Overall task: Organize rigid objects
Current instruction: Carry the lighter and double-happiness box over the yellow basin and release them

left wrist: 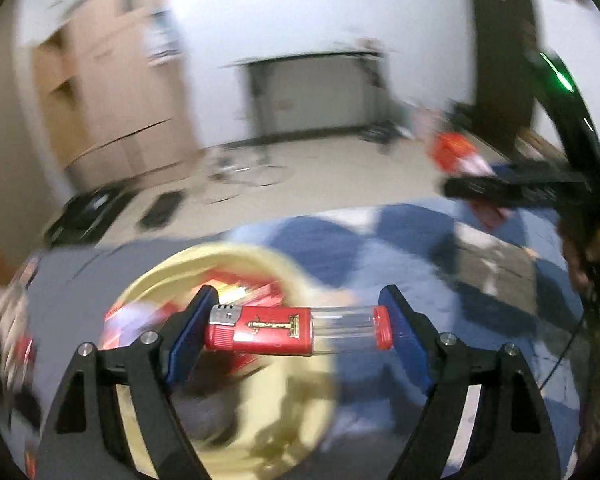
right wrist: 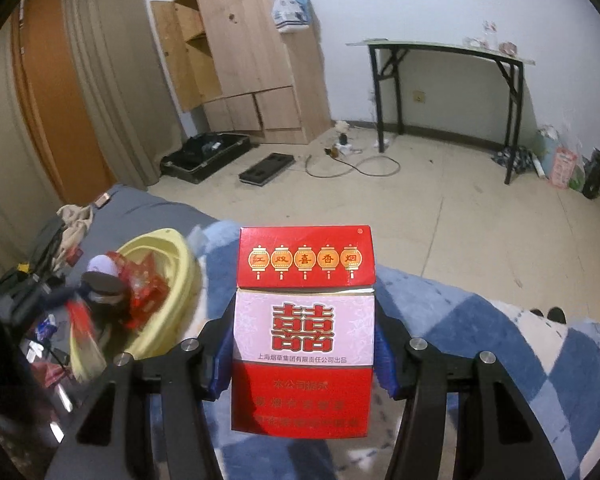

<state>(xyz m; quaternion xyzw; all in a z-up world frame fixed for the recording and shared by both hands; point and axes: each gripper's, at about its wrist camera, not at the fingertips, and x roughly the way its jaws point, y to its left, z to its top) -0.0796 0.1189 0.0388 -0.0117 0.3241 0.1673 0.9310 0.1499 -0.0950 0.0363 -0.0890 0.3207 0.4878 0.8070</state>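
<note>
Overhead, the left hand-held gripper (left wrist: 296,330) clamps a red lighter (left wrist: 298,330) above the yellow basin (left wrist: 236,254), ready for release, while the right hand-held gripper (right wrist: 303,356) grips a cigarette pack (right wrist: 303,332).

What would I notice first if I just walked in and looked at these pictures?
Probably the big red and white cigarette pack, standing upright and pinched in the right claw. Next, the red lighter with a clear end, held sideways across the left claw above a yellow basin. That basin sits on a bed and already holds red things.

yellow basin (left wrist: 236,420) motion-blurred, contents indistinct
</note>
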